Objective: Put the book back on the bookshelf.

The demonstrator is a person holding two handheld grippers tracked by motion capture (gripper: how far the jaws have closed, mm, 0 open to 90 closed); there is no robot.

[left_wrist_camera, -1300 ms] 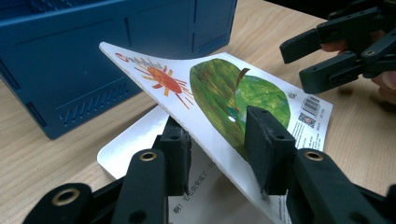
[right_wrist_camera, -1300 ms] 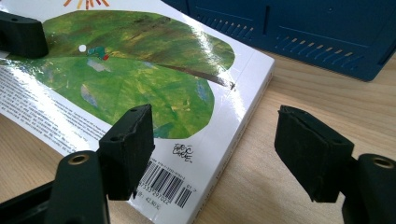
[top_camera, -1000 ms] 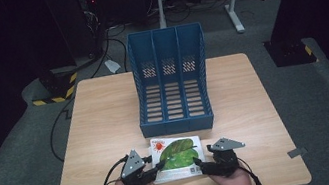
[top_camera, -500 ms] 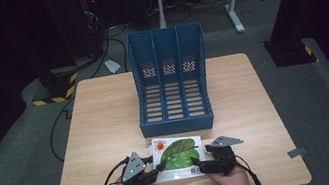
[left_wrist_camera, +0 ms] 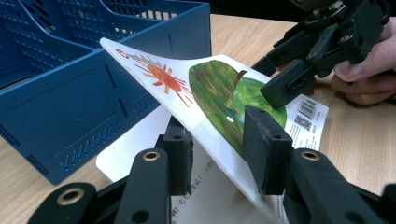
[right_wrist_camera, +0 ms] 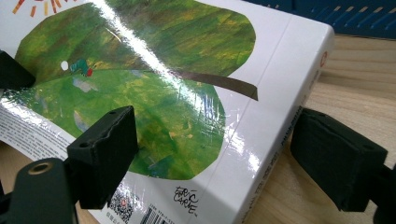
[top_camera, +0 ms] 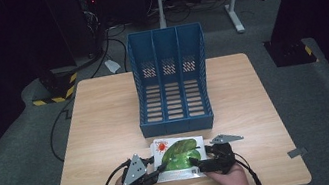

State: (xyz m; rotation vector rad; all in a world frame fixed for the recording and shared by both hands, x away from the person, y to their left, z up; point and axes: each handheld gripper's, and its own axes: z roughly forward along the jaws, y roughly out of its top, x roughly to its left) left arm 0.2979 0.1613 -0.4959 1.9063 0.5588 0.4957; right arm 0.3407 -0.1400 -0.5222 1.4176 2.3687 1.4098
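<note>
A: High view: a picture book [top_camera: 179,155] with a green leaf on its cover is seen at the near edge of a wooden table [top_camera: 101,118], just in front of a blue three-slot file rack [top_camera: 171,78]. How is it held?

B: The left gripper [top_camera: 153,174] is placed at the book's left edge. In the left gripper view its jaws stand on either side of the lifted cover, apparently clamped on it, and the cover is raised off the white page below. The right gripper [top_camera: 196,164] is set over the spine side; in the right gripper view its jaws are spread, one over the leaf and one beyond the spine, nothing gripped.

A: Which way does the book lie?

B: Its spine is seen at the person's right, running from near edge toward the rack. The cover's free edge is nearer the left gripper, so any opening would probably be led from there.
</note>
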